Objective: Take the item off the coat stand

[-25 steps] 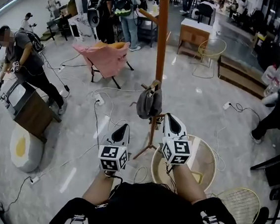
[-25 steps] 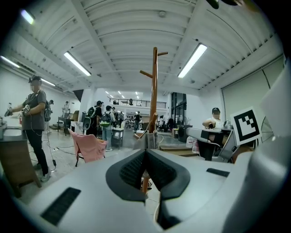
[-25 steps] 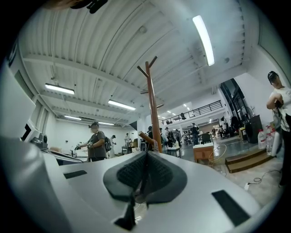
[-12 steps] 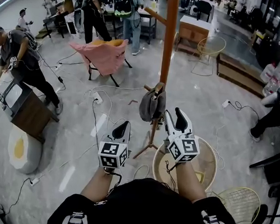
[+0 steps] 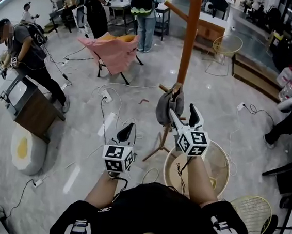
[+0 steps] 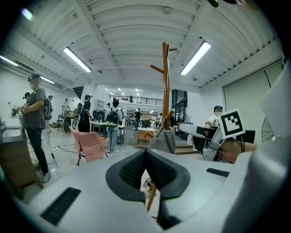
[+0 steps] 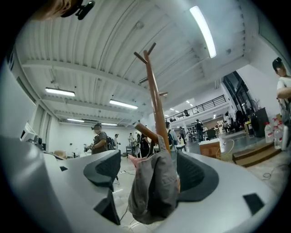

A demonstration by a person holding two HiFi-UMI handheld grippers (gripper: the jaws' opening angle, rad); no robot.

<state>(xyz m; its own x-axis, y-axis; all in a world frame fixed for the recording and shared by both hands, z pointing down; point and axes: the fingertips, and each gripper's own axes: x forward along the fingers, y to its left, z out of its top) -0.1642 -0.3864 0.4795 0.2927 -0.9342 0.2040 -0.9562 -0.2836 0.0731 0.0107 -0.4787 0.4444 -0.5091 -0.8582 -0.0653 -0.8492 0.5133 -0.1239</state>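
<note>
A wooden coat stand (image 5: 190, 35) rises in front of me. A grey cap (image 5: 165, 106) hangs on one of its low pegs. My right gripper (image 5: 183, 112) is at the cap; its jaws are opening and stand wide on either side of it. In the right gripper view the cap (image 7: 154, 191) hangs between the two dark pads (image 7: 103, 169) without being squeezed. My left gripper (image 5: 127, 130) is lower and to the left, apart from the stand, shut with nothing in it. In the left gripper view its jaws (image 6: 144, 167) meet, with the stand (image 6: 166, 91) beyond.
A round wicker basket (image 5: 220, 171) sits on the floor by the stand's feet. A pink chair (image 5: 114, 51) stands behind on the left. Cables (image 5: 104, 115) run over the floor. A wooden cabinet (image 5: 32, 113) and several people are at the left and back.
My right gripper has gone up and forward to the cap, and its jaws have spread from shut to wide around it. The left gripper has hardly moved.
</note>
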